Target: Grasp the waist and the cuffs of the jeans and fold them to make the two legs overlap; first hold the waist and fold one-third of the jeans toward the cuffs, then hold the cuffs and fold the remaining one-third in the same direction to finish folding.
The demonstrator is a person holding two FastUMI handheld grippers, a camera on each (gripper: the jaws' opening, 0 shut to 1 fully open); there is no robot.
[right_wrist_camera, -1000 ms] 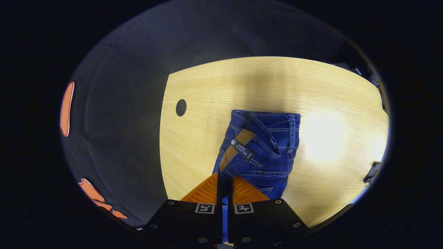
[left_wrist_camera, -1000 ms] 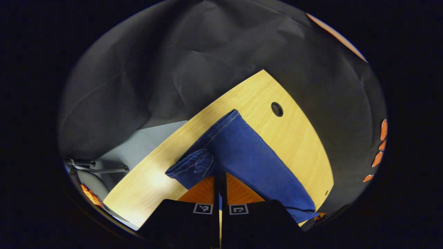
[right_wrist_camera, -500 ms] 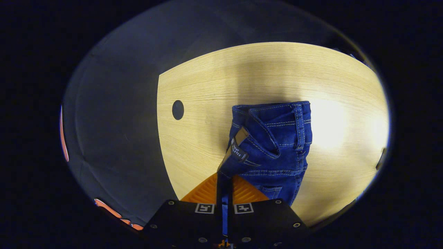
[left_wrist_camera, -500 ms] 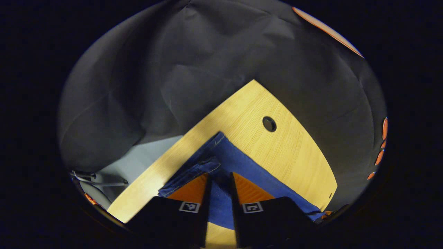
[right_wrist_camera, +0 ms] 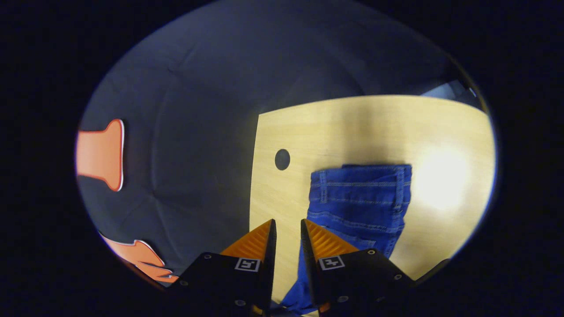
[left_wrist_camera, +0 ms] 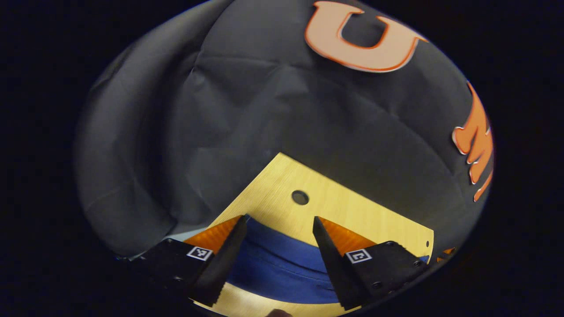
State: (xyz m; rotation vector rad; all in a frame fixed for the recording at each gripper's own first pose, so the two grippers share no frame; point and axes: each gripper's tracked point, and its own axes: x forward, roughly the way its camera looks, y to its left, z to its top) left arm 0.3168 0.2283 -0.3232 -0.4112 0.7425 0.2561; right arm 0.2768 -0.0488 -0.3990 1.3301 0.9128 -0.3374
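Now both grippers hold nothing: left gripper (left_wrist_camera: 280, 220) fingers spread wide, right gripper (right_wrist_camera: 288, 222) fingers slightly parted, above jeans (right_wrist_camera: 359, 198) lying on the wooden table (right_wrist_camera: 352, 127).

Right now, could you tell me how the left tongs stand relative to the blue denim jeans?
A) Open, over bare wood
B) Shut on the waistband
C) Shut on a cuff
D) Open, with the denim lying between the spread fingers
D: in the left gripper view the left tongs are spread wide, and the blue denim jeans lie flat on the light wooden table between the fingers, ungripped.

Light wooden table (right_wrist_camera: 352, 127) with a round hole (right_wrist_camera: 282, 159) near its edge
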